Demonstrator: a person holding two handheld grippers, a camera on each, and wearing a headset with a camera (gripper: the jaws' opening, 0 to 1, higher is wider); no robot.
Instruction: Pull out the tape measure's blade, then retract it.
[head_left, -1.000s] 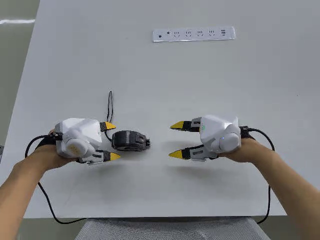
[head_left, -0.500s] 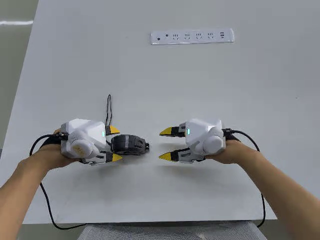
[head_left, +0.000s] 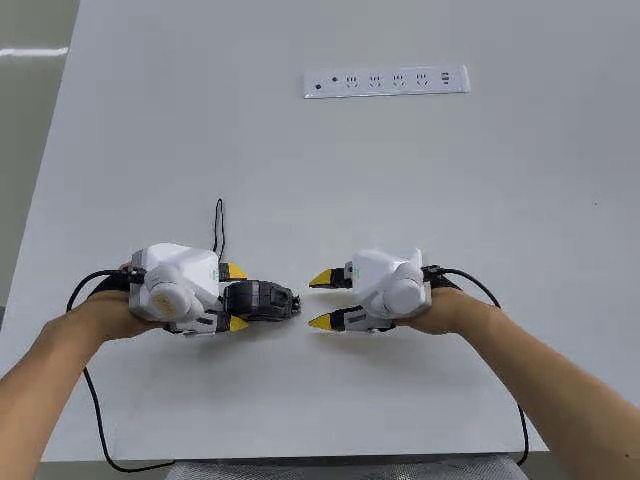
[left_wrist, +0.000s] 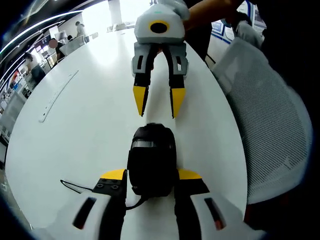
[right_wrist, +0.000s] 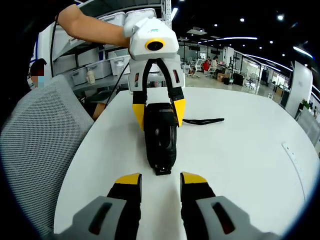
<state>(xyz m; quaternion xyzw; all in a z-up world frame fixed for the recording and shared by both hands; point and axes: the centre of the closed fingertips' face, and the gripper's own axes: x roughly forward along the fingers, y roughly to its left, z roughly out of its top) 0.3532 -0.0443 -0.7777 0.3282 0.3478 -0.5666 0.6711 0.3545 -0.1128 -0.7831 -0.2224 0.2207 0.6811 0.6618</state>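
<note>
Holding the tape measure on the near left part of the table, your left gripper has both jaws pressed against the black case. Your right gripper, jaws apart, points at the case's front end from just right of it, not touching.

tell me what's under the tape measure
The white table; the tape measure rests on it, sides between the left claw's jaws. The patch beneath is covered.
</note>
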